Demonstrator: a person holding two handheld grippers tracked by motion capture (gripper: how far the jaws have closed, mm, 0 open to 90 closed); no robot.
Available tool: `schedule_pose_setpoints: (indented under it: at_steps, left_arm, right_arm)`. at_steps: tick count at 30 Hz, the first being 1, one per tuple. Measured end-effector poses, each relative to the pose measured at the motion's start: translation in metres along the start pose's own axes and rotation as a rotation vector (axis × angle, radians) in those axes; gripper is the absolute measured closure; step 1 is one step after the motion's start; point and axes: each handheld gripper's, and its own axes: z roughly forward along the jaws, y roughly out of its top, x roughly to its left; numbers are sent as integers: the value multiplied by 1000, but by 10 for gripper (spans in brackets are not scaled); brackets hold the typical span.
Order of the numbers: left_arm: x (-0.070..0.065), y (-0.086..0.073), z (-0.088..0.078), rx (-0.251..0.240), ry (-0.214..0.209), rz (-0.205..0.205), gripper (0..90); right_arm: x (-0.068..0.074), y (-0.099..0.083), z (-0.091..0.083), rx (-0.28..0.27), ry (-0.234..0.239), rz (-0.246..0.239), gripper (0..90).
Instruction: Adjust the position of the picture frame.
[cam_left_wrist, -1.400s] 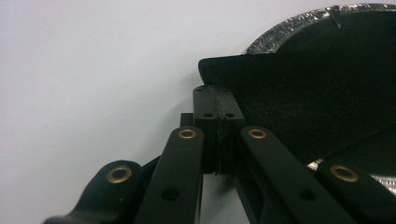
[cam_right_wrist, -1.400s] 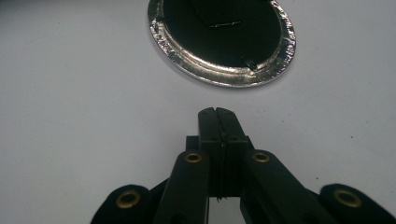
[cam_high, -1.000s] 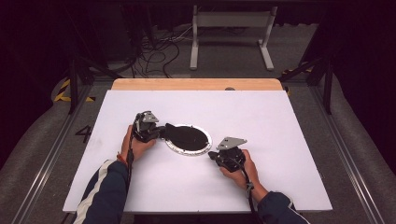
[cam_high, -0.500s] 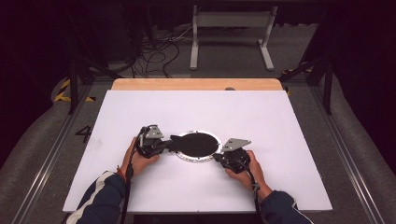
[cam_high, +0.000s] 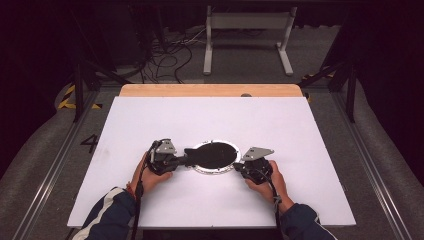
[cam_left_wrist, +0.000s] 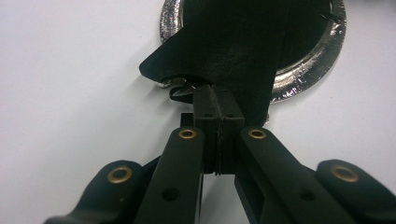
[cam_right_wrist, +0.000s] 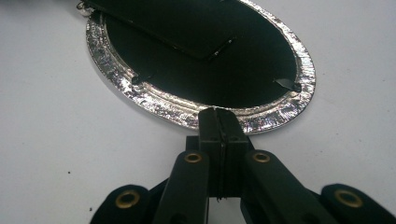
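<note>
Peeling step: left gripper (cam_high: 176, 159) fingers pinch black film sheet (cam_left_wrist: 233, 56); right gripper (cam_high: 242, 168) fingers clamp round foil tray rim (cam_right_wrist: 261, 122). Next: pull film sideways.

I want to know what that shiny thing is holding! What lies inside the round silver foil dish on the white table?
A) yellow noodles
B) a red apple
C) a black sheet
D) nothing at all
C: in the right gripper view, the round silver foil dish has a flat black sheet lying inside it, covering its middle, with the crinkled silver rim showing around it.
</note>
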Motion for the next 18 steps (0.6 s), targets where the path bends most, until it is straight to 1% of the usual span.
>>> schedule_pose_setpoints:
  at_steps: [2, 3, 4, 5, 6, 8, 10, 11, 13, 14, 18]
  left_arm:
    - [-1, 0, 0, 2, -10, 3, 900]
    - [-1, 0, 0, 2, -17, 17, 900]
    - [-2, 0, 0, 2, -31, 13, 900]
    - [-4, 0, 0, 2, -41, 28, 900]
    - [-6, 0, 1, 4, -40, 39, 900]
    - [-11, 1, 2, 6, -42, 49, 900]
    - [-13, 1, 3, 8, -49, 48, 900]
    - [-17, 2, 4, 10, -47, 55, 900]
    - [-21, 2, 4, 16, -32, 64, 900]
    - [-23, 3, 4, 20, -32, 69, 900]
    - [-26, 3, 5, 19, -42, 60, 900]
  right_arm:
    - [-1, 0, 0, 1, -6, 0, 900]
    - [-1, 0, 0, 2, -9, 1, 900]
    - [-2, 0, -1, 1, -11, 4, 900]
    - [-3, -1, -1, -1, -18, 6, 900]
    - [-4, -1, -1, -2, -21, 11, 900]
    - [-5, -2, -1, -5, -20, 14, 900]
    - [-6, -2, -1, -4, -21, 14, 900]
    - [-6, -2, -1, -3, -25, 11, 900]
    - [-6, -2, -1, -2, -32, 12, 900]
    - [-7, -2, -1, -3, -31, 16, 900]
    - [-8, -2, -2, -3, -34, 23, 900]
